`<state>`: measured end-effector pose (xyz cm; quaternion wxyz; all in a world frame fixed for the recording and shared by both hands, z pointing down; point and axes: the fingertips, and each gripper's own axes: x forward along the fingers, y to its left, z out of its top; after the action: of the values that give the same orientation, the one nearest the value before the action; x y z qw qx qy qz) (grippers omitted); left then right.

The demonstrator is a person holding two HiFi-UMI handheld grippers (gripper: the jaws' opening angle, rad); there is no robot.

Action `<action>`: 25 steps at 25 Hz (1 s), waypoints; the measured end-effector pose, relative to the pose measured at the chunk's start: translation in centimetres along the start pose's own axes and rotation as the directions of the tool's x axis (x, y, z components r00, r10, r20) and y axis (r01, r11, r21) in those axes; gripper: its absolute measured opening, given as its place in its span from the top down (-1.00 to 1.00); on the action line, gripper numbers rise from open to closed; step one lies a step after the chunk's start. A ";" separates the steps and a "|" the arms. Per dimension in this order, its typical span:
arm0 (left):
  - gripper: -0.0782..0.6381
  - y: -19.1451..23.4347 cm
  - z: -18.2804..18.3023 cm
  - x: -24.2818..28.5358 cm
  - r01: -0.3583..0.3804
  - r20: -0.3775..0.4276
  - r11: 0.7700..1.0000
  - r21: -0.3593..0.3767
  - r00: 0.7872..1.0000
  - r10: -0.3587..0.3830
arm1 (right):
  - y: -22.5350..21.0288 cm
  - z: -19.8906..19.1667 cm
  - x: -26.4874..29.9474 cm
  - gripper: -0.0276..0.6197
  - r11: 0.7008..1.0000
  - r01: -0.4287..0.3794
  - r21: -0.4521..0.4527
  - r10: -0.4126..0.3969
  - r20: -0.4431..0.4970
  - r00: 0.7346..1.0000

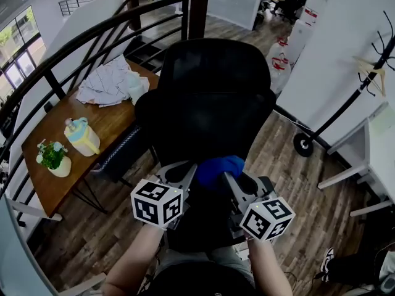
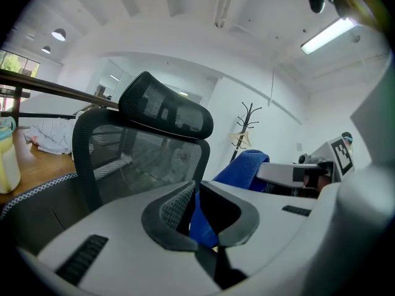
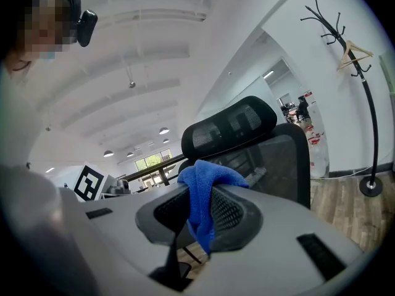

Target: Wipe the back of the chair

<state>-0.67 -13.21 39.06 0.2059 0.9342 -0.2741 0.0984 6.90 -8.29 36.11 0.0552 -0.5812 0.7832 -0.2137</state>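
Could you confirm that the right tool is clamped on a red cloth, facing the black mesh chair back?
Not quite: the cloth is blue, not red, as the right gripper view shows. The right tool is indeed clamped on it, facing the black mesh chair back.

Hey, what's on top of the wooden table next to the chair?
A potted plant, a yellow and blue jug and a crumpled checked cloth. The table has its right edge hidden behind the chair, so anything there can't be seen.

The cloth (image 1: 221, 166) sits between left claw (image 2: 196, 195) and right claw (image 3: 201, 197), behind the chair (image 1: 210, 97).
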 end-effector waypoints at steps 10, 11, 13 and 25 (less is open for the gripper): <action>0.68 2.3 2.5 0.8 -0.098 0.054 0.995 -0.024 0.994 0.099 | 0.2 3.3 4.7 0.66 0.987 -0.153 -0.039 0.153 -0.015 0.988; 0.68 2.6 3.0 0.8 -0.111 0.065 0.993 -0.026 0.992 0.113 | 0.4 3.9 5.4 0.66 0.984 -0.174 -0.047 0.174 -0.010 0.985; 0.68 3.4 4.2 0.8 -0.137 0.090 0.990 -0.023 0.986 0.139 | 0.8 5.5 6.7 0.66 0.974 -0.215 -0.071 0.215 0.000 0.977; 0.68 6.1 12.5 0.5 -0.258 0.239 0.965 0.049 0.941 0.240 | 4.8 14.4 12.7 0.66 0.908 -0.368 -0.201 0.389 0.073 0.918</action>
<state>-2.77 -23.63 30.03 0.1210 0.9046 -0.4081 0.0251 3.48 -22.91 23.25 0.0853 -0.4316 0.8932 -0.0930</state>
